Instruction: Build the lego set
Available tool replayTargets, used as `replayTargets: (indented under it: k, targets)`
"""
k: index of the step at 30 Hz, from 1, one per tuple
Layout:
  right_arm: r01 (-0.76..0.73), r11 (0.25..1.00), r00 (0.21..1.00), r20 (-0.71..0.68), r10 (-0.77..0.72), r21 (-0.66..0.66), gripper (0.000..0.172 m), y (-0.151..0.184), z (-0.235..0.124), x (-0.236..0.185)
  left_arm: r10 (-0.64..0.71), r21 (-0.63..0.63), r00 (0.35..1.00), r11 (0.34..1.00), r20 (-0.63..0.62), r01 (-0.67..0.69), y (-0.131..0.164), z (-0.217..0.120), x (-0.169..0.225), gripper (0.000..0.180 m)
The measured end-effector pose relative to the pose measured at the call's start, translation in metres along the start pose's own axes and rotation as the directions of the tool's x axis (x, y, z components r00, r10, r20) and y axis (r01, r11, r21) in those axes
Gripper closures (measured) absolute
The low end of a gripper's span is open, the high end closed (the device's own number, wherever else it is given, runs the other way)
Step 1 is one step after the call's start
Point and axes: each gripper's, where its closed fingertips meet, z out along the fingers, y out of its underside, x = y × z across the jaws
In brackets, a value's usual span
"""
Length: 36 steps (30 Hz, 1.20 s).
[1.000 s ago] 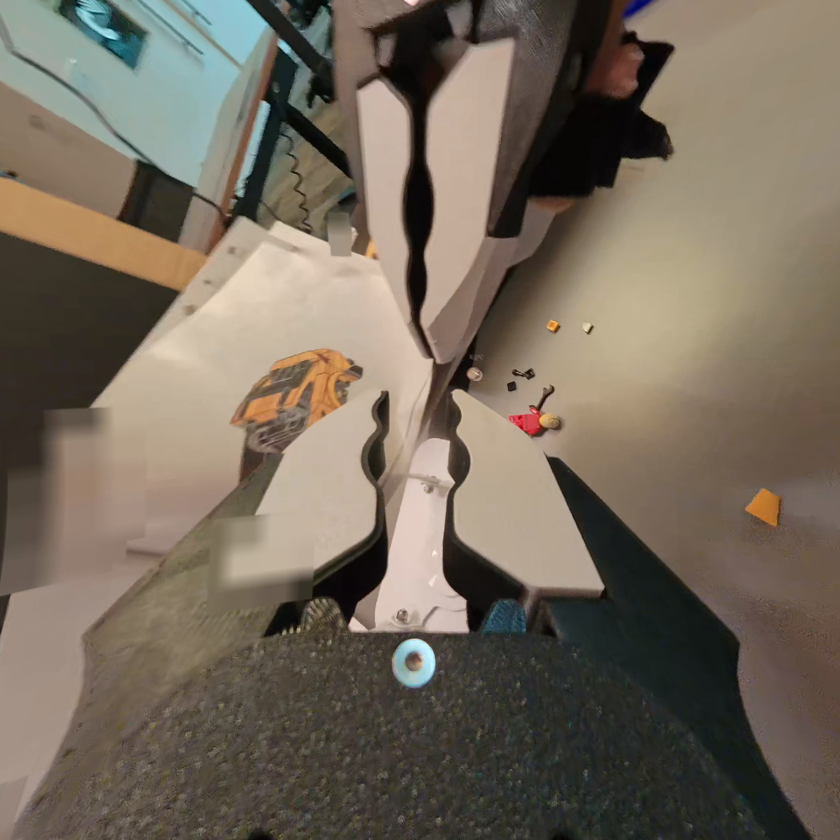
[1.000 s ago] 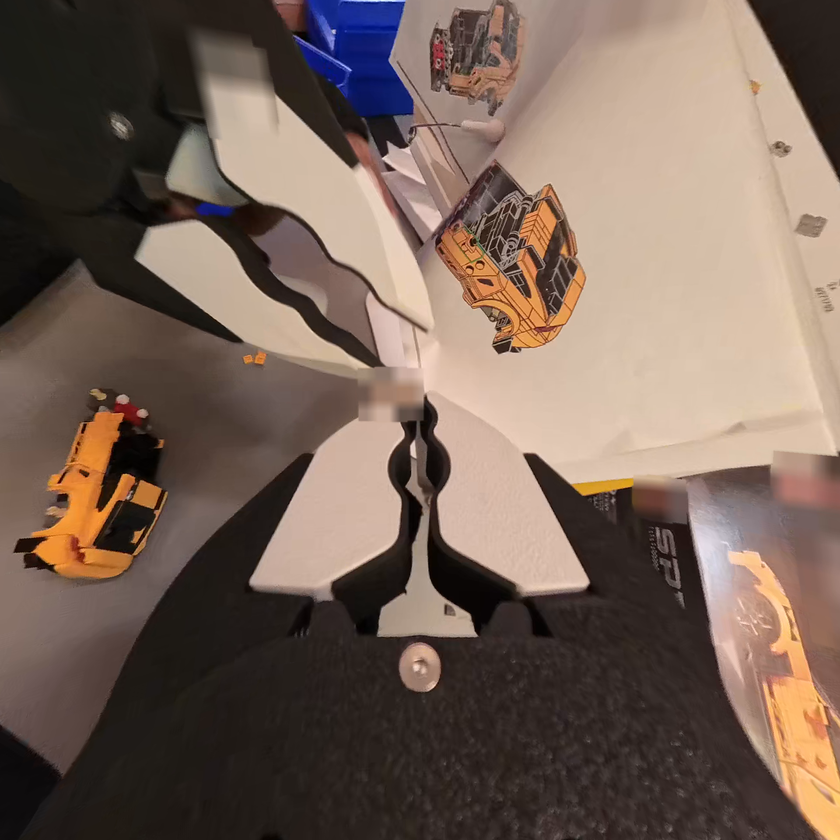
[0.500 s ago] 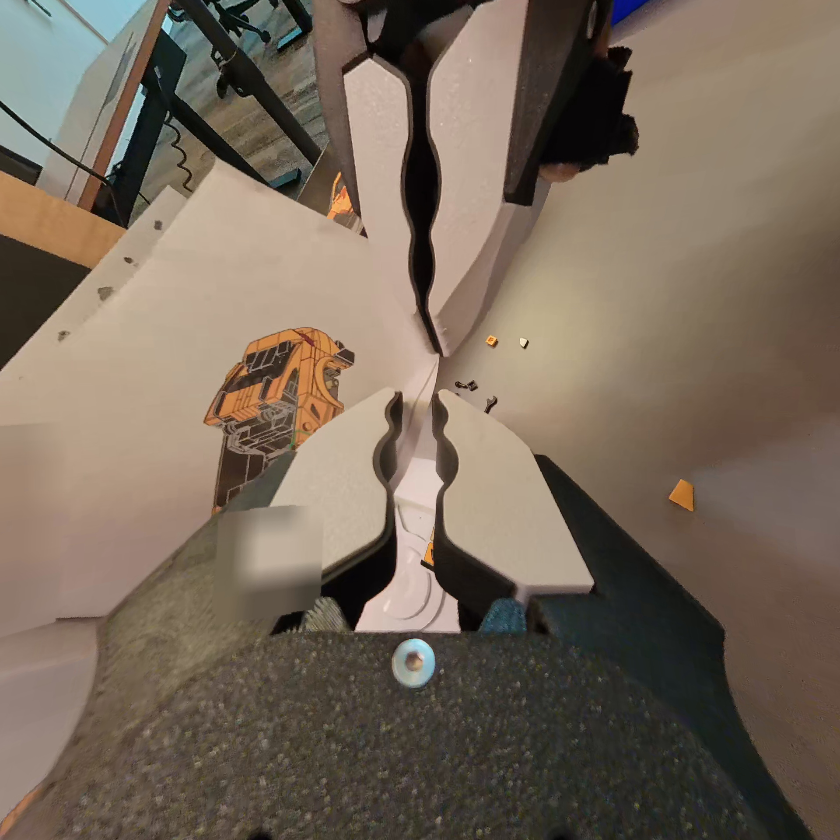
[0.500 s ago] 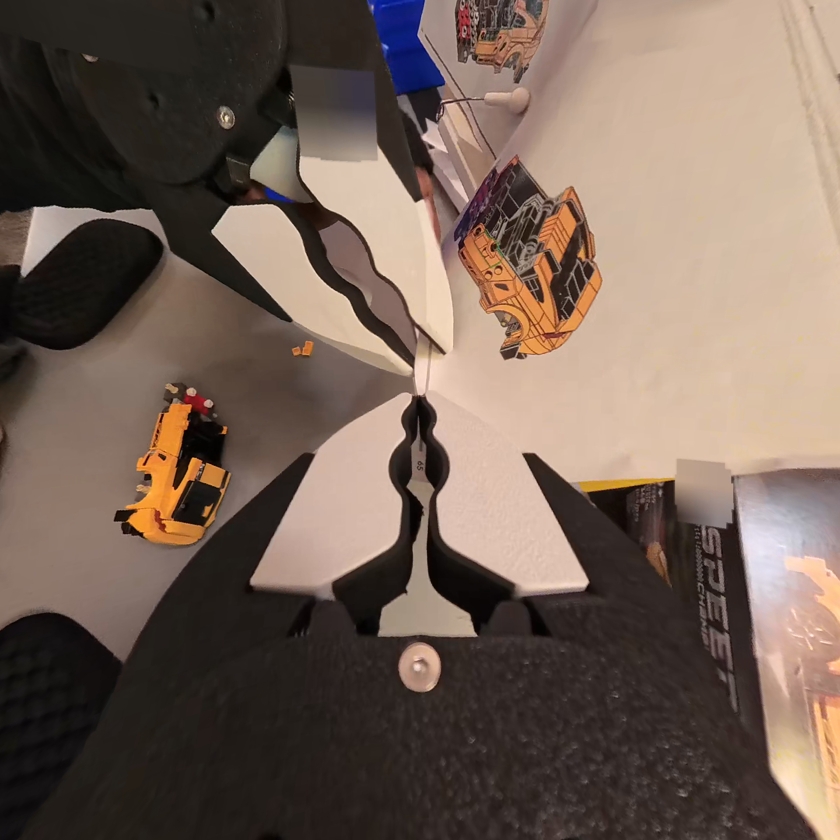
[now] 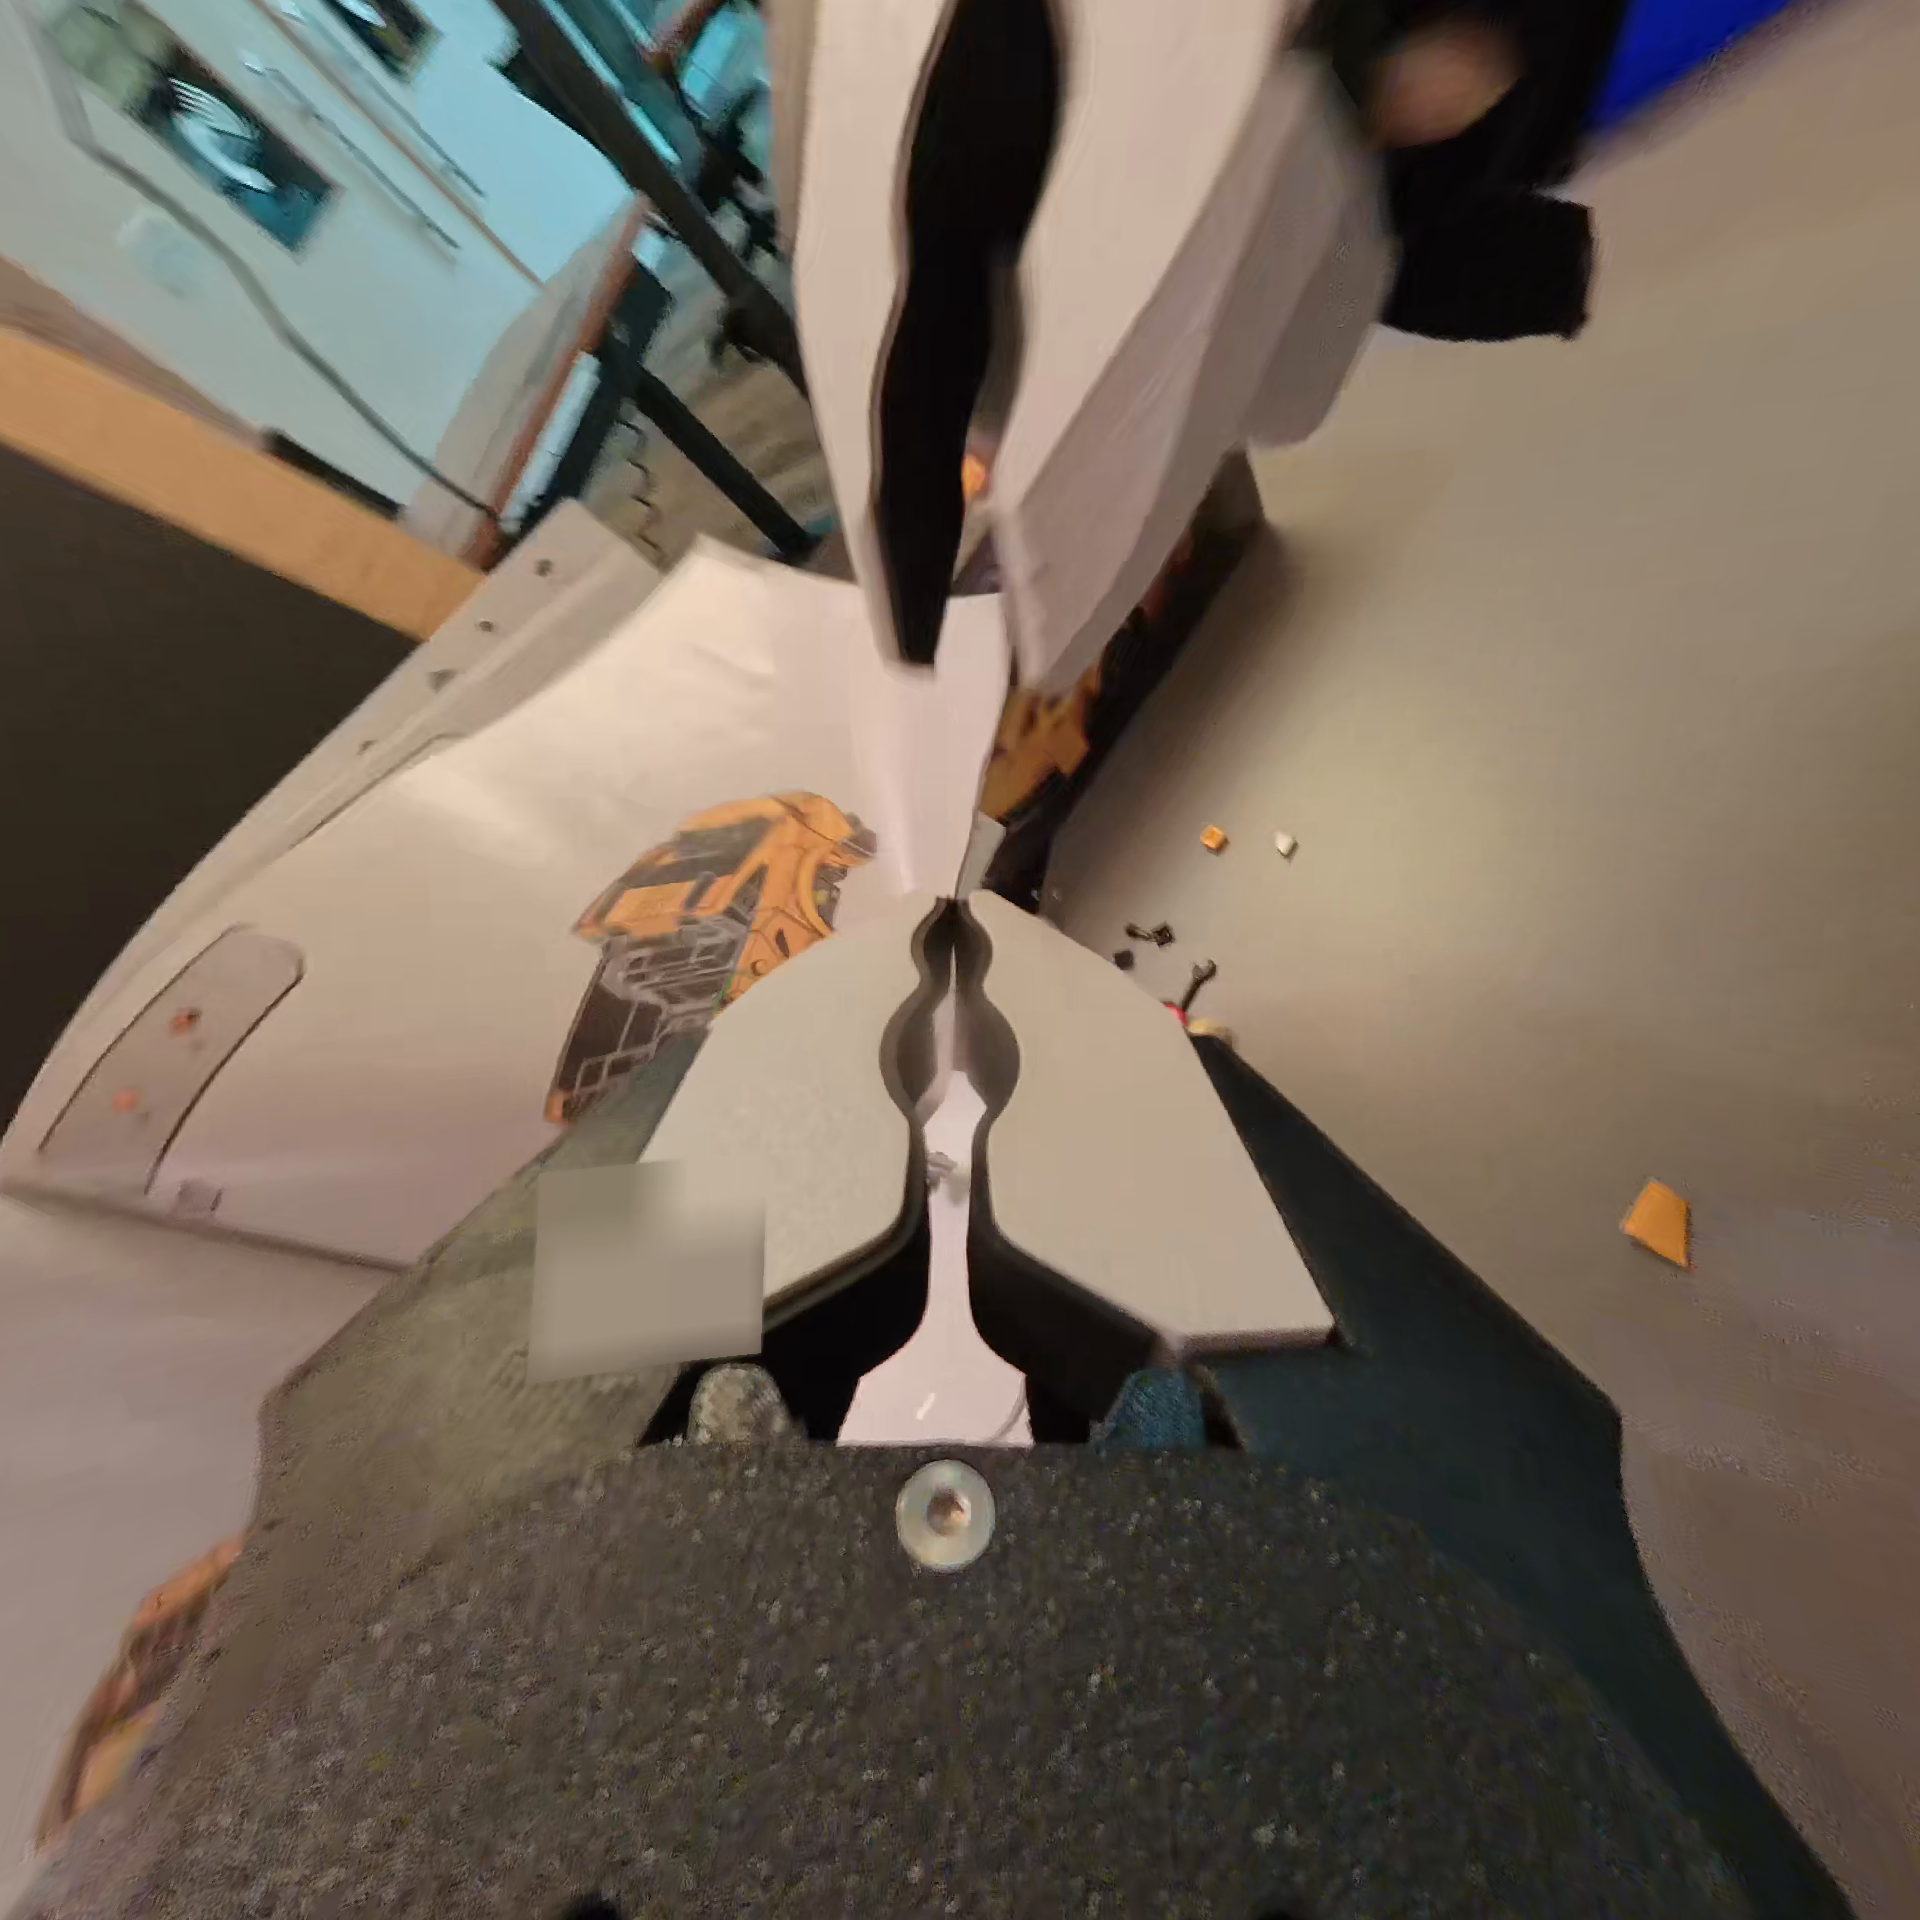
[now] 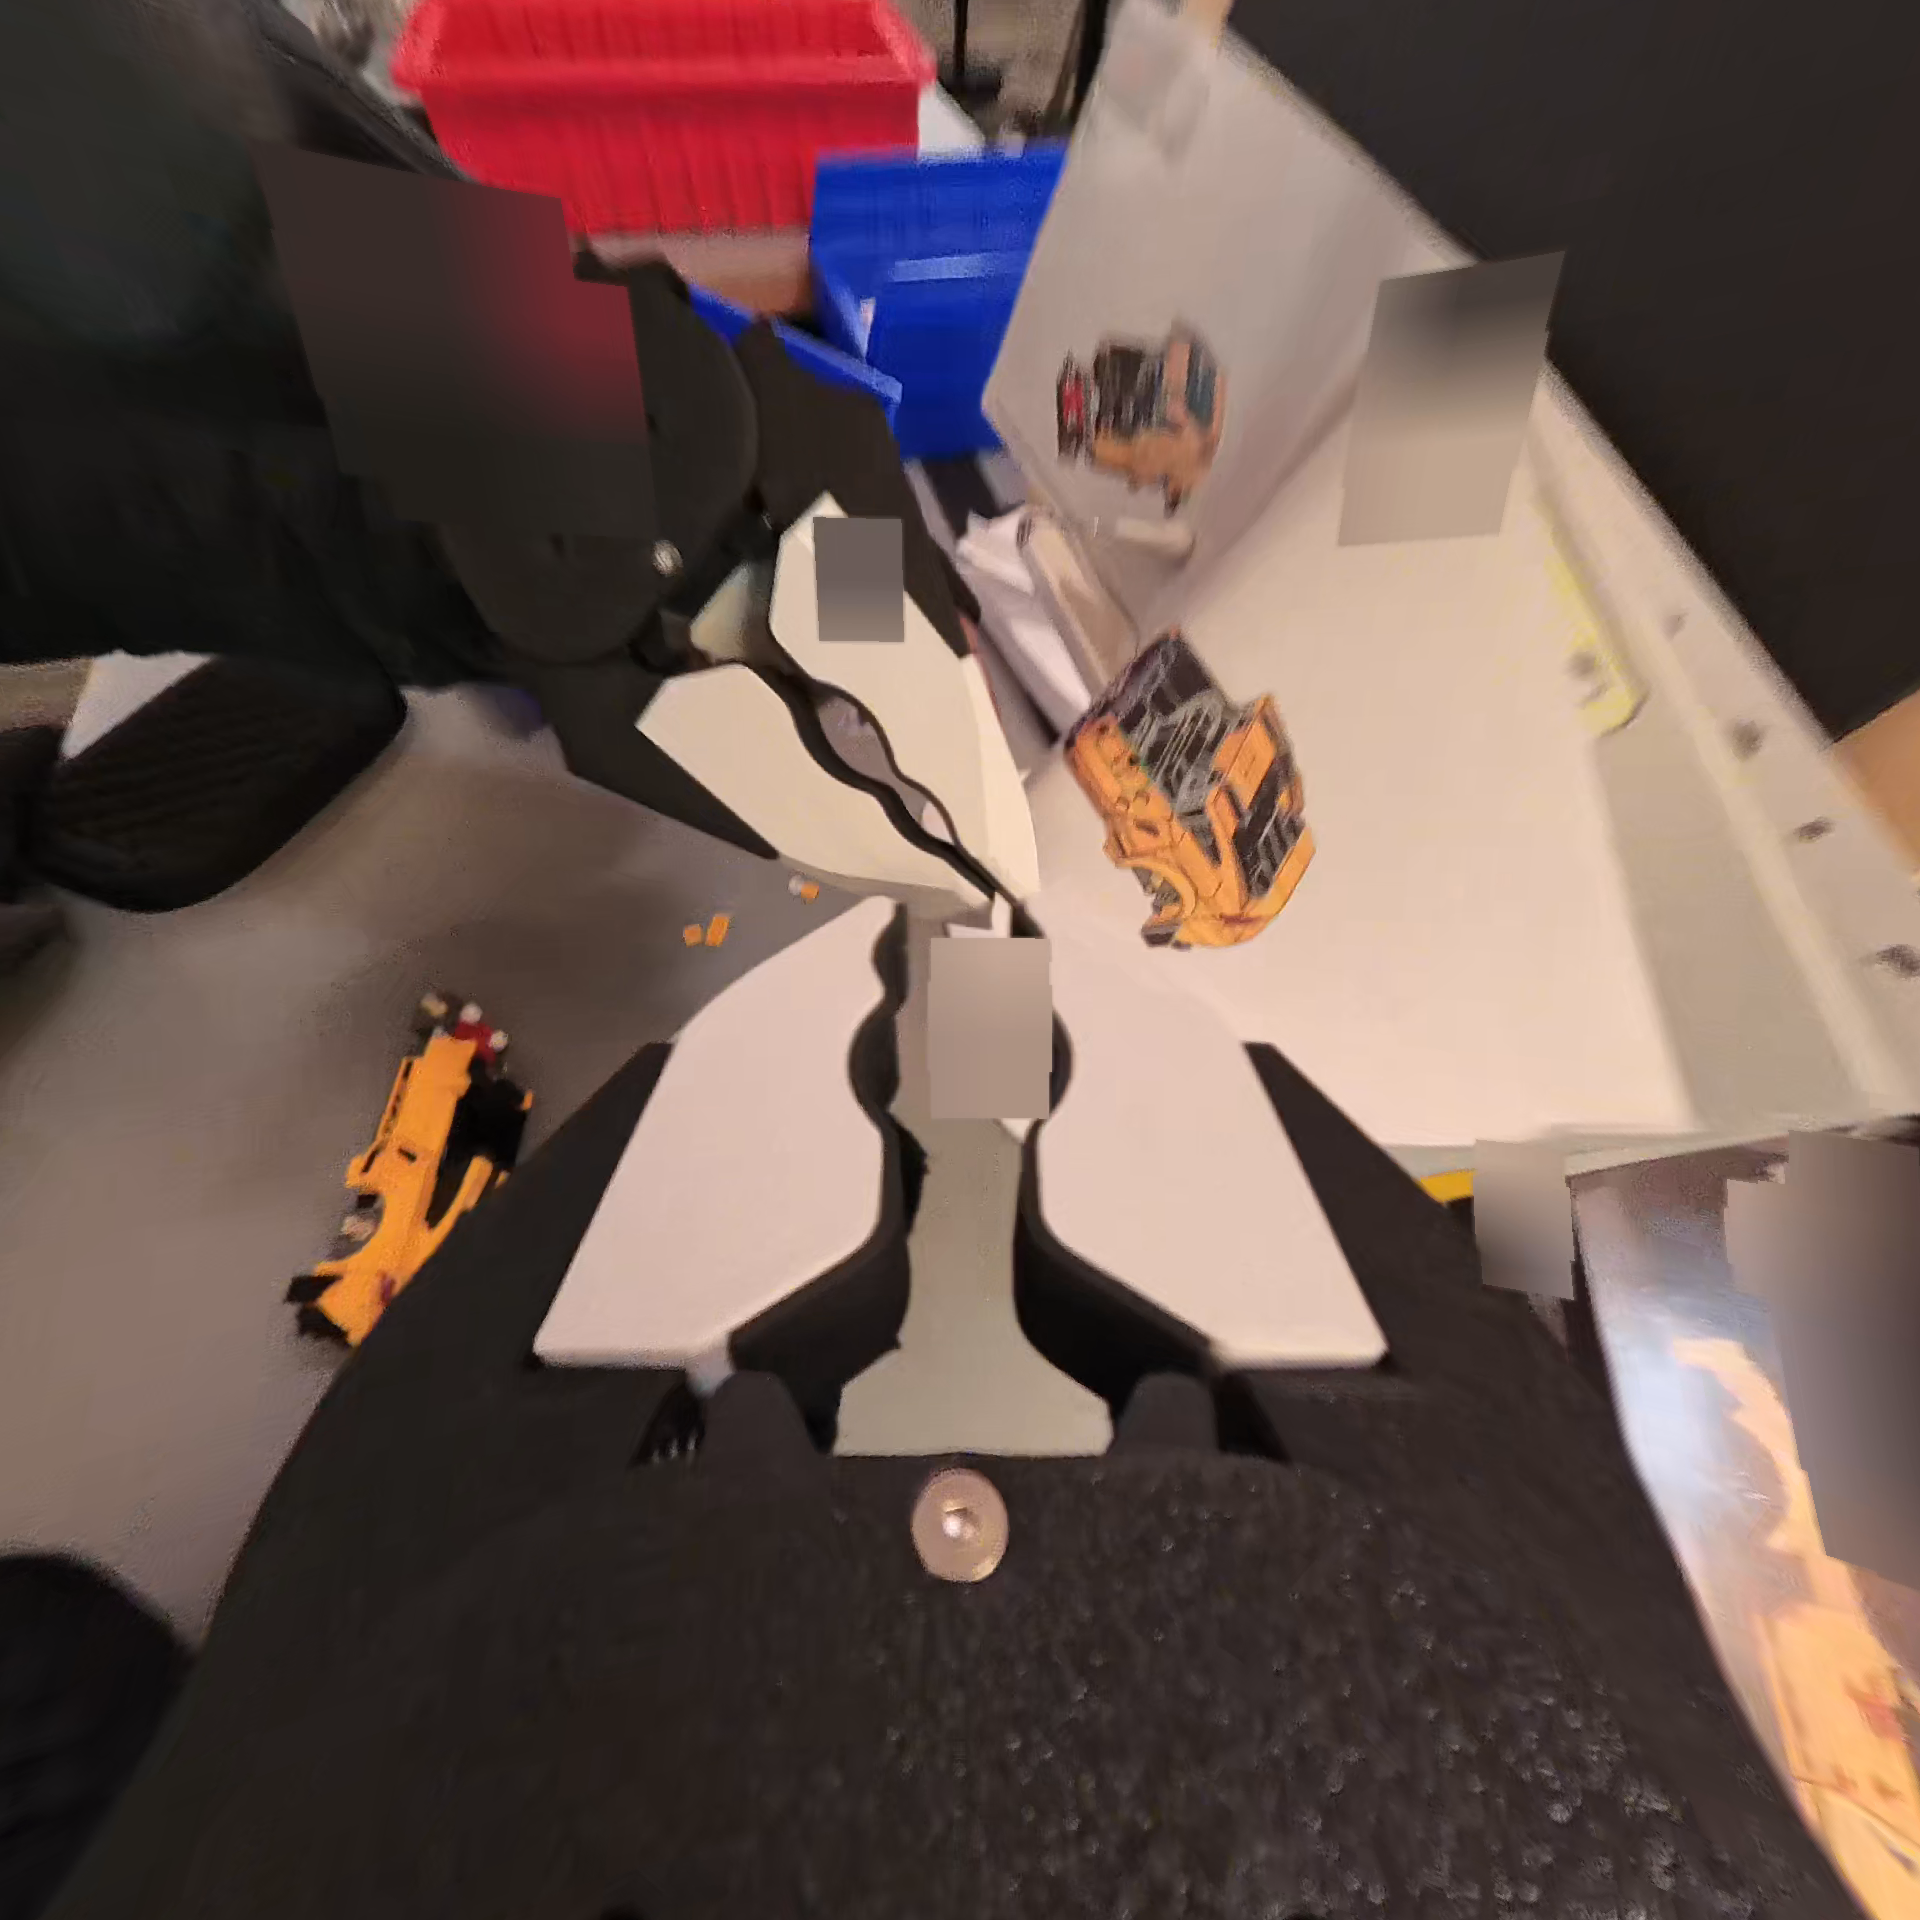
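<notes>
My left gripper [image 5: 951, 914] is clenched on the corner of a white booklet page [image 5: 925, 769]; the sheet's edge runs between the pads and both press on it. The page curves up and away from the tips, and its printed orange vehicle drawing [image 5: 717, 914] sits just left of my jaws. My right gripper [image 6: 966, 925] is released: its fingers stand apart, with the page lying in the gap and a mosaic patch over part of it, and I can't tell if either pad touches the paper. Its tips come almost against the left gripper's tips. Left of the right jaws, on the grey table [image 6: 208, 1039], lies a yellow brick-built car [image 6: 426, 1164], with tiny orange bricks [image 6: 707, 930] nearer the tips. Beyond them stand a blue bin [image 6: 935, 281] and a red bin [image 6: 665, 104]. Right of the left jaws, more loose small pieces [image 5: 1247, 842] and an orange wedge piece [image 5: 1657, 1221].
</notes>
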Motion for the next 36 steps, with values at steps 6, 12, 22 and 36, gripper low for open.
replayTargets:
  k: [6, 12, 22, 36]
  targets:
    - [-0.051, 0.924, 0.97, -0.202, 0.137, 0.379, 0.124, -0.024, -0.044, 0.018, -0.199, 0.228, 0.967, 0.96, 0.157, 0.161, 0.006, -0.029, -0.004, 0.18]
    - [-0.534, 0.715, 0.819, 0.064, 0.571, 0.452, 0.107, 0.012, -0.018, 0.041, -0.264, 0.332, 0.933, 0.927, 0.244, 0.175, 0.013, -0.047, -0.004, 0.18]
    - [-0.522, 0.723, 0.845, 0.159, 0.511, 0.454, 0.172, -0.029, 0.01, 0.032, -0.454, 0.475, 0.89, 0.775, -0.04, 0.416, 0.003, -0.085, -0.004, 0.153]
    - [-0.276, 0.924, 0.96, 0.028, 0.278, 0.264, 0.172, -0.124, 0.102, 0.008, -0.575, 0.192, 0.664, 0.806, 0.478, 0.56, 0.136, -0.087, -0.12, 0.179]
